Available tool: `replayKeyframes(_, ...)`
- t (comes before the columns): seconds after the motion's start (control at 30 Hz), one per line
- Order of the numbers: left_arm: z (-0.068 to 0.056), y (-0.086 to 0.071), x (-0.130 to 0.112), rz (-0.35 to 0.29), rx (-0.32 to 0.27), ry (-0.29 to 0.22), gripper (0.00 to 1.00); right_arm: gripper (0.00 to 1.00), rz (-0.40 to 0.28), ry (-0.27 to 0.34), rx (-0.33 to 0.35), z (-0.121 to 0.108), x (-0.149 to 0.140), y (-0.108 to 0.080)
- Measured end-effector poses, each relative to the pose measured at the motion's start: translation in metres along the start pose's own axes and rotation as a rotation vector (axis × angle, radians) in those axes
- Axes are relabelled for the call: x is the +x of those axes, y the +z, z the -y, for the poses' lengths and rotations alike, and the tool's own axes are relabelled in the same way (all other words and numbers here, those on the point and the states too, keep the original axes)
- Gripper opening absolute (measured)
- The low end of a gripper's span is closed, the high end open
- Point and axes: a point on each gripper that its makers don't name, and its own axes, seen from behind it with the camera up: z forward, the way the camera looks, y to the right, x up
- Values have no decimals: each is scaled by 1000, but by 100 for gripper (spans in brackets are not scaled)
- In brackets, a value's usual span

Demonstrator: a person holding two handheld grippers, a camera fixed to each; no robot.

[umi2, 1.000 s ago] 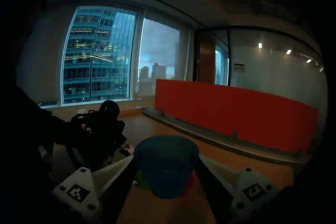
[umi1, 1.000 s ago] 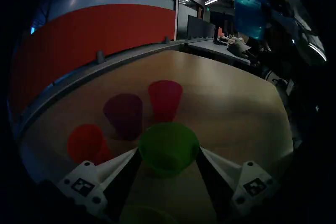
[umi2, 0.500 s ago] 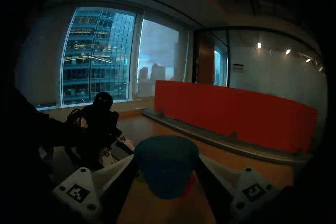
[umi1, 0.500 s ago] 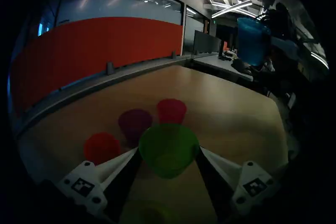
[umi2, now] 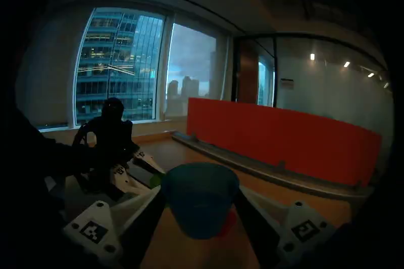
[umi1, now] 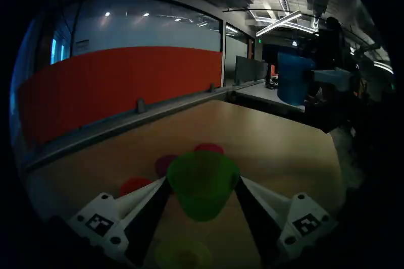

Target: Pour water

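Left gripper (umi1: 202,182): fingers clamped on either side of the green cup (umi1: 203,196), which is upright and appears lifted off the table (umi1: 283,148).
Right gripper (umi2: 200,192): fingers pressed onto the blue cup (umi2: 200,206), upright; too dark to tell if it holds water.
Spacing: cups well apart.
Below: red cup (umi1: 134,185), purple cup (umi1: 165,164) and pink cup (umi1: 208,147) grouped behind the green one.
Step (judged): closing the gap before pouring.
Technique: set blue rim just over green mouth, keep green level, tilt slowly.
Risk: spill onto the cups beneath.
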Motion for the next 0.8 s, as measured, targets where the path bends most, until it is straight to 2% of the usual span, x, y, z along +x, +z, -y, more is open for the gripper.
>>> replayKeyframes(0.23, 4, -18, 24, -62, 22, 11, 87, 90, -2, -8, 1, 5, 6, -3)
replayKeyframes(0.5, 6, -32, 36, -97, 35, 4, 88, 90, -3, -13, 5, 11, 9, -3)
replayKeyframes(0.8, 3, -47, 51, -142, 45, 15, 87, 91, -22, 26, 12, 13, 13, 1)
